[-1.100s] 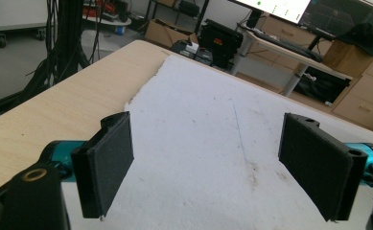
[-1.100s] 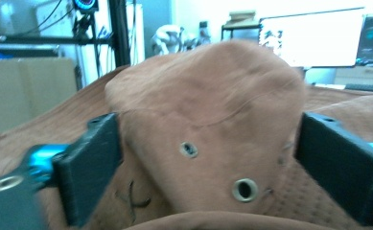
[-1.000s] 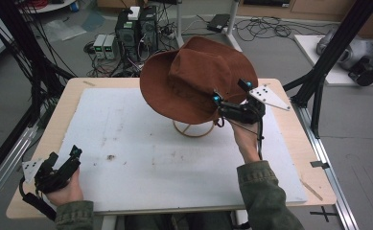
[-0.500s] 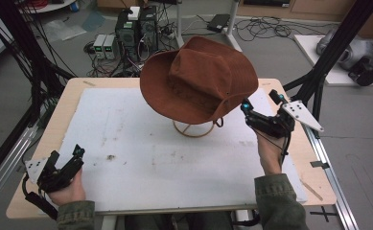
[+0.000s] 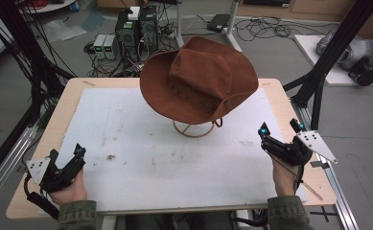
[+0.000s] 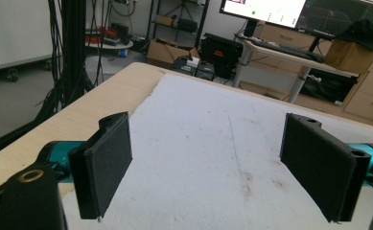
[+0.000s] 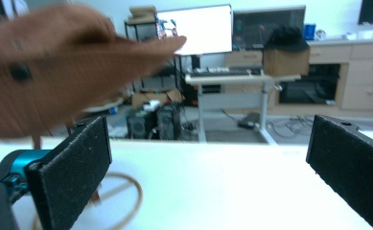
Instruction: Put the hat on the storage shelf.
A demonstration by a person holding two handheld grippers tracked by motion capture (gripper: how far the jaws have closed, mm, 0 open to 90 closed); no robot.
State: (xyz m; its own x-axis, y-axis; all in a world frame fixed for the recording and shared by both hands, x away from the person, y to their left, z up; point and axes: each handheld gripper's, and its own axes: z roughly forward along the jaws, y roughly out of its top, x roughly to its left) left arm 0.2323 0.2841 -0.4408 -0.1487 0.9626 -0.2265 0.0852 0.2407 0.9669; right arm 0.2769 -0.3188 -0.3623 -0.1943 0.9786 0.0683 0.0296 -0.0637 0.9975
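Both tongs released, empty: left gripper (image 5: 66,160) and right gripper (image 5: 280,136) low at near table corners. Hat (image 5: 198,79) sits on stand (image 5: 192,129), ahead-left of right gripper. Looks like placement is done; next probably just rest.

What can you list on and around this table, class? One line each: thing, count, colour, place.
hat: one, brown, on the stand at the table's far middle
stand: one, tan wire ring base, on the white sheet under the hat
white sheet: one, stained, covering the table top
table: one, light wood
left gripper: one, black, open, near left corner
right gripper: one, black, open, near right edge
hands: two, holding the grippers
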